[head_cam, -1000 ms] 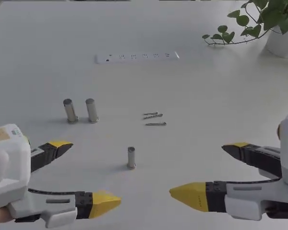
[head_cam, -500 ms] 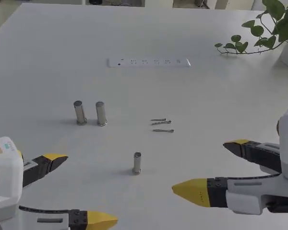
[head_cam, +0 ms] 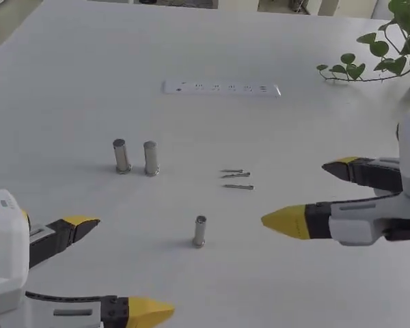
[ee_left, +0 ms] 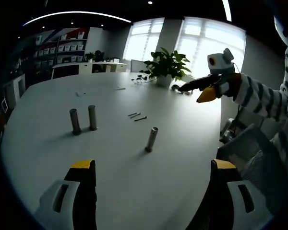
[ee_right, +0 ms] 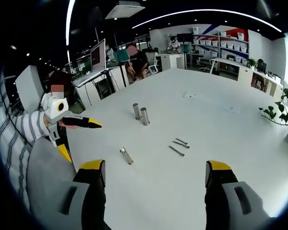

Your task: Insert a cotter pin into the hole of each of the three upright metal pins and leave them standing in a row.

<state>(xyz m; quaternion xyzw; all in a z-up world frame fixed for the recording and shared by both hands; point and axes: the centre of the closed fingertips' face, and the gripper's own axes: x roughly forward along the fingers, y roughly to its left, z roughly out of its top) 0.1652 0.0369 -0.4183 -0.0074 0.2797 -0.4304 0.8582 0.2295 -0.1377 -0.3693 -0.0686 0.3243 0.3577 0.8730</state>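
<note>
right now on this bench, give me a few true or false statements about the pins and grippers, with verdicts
All three metal pins stand in one row. False: two pins stand side by side, the third pin stands apart, nearer the person.
Three cotter pins lie loose on the table. True.
The right gripper holds a cotter pin. False: it is open and empty.
The left gripper is open. True.

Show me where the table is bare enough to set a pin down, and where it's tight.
Bare: the broad stretch between the power strip and the pair of metal pins, and the left side of the table. Tight: the middle, where the three cotter pins lie near the lone metal pin, with the open right gripper close by.
</note>
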